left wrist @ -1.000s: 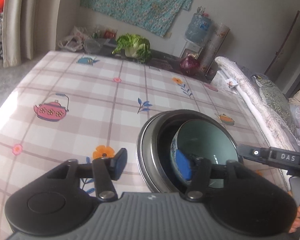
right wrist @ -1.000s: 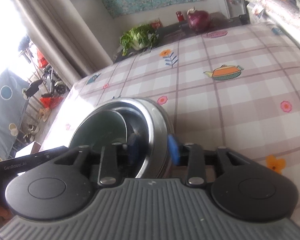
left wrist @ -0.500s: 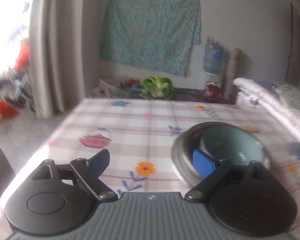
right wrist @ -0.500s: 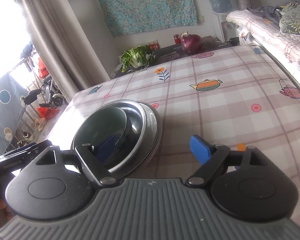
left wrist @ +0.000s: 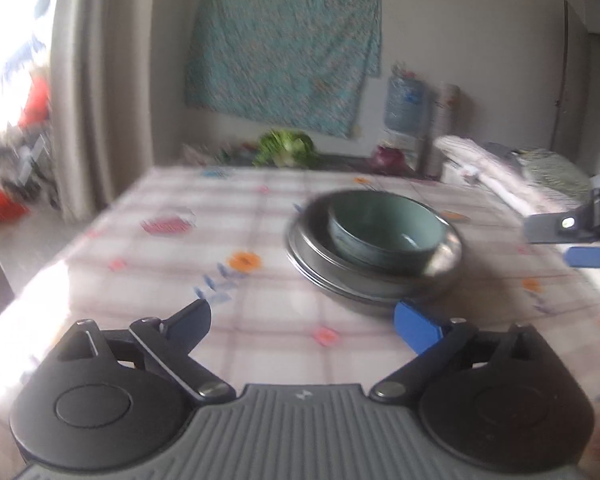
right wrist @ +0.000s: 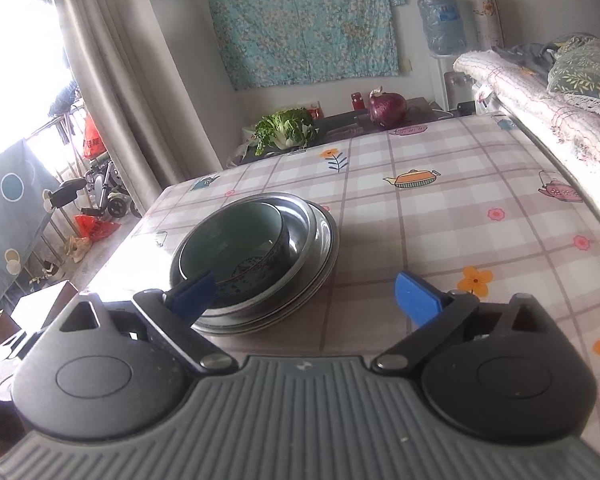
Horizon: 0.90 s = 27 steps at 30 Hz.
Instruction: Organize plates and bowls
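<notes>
Bowl (right wrist: 236, 248) in plates (right wrist: 316, 248) on table (right wrist: 460, 216)

Grey-green bowl (right wrist: 236, 248), silver plates (right wrist: 320, 240), pink-checked flowered tablecloth (right wrist: 460, 216)

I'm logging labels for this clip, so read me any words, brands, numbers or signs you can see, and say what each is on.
No text can be read in either view.
Water jug: blue label, too small to read.
Red bag by the curtain: pale marks, too blurred to read.
Tablecloth: teapot and flower pictures, no legible words.
Left wrist view: blurred throughout, nothing legible.
</notes>
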### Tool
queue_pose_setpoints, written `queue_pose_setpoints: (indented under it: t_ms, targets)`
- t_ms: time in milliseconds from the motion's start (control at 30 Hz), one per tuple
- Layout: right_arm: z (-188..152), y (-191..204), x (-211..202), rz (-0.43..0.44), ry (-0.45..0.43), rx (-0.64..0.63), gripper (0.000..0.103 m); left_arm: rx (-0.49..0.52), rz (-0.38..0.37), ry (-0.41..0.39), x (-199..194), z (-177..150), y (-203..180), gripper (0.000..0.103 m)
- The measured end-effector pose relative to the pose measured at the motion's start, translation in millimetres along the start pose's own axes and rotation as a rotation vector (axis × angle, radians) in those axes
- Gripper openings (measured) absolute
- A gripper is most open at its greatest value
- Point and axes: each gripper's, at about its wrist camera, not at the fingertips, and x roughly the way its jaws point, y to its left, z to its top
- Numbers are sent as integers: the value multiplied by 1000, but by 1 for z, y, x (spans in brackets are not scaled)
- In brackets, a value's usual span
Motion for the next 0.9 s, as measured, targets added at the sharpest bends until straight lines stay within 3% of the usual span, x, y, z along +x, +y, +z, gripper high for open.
queue_pose_setpoints:
  t_ms: [133, 367, 600, 700, 800, 900]
  targets:
    - [-7, 9, -9, -31, 17, -18, 102, -25, -40, 58, -5, 2, -1, 103]
    - [-10, 21, -17, -105, 60, -33, 102, -34, 61, 74, -11, 19, -1, 103]
    - [-6, 32, -21, -144, 60, -78, 102, 28, 226, 9, -15, 38, -7, 103]
    - [-4, 34, -21, -158, 63, -89, 102, 54, 216, 14, -11, 44, -9, 103]
    - [-3, 35, -19, -176, 68, -96, 102, 160, 198, 41, -1, 48, -19, 103]
    - [-2, 34, -18, -184, 66, -107, 102, 185, 235, 44, 5, 48, -30, 103]
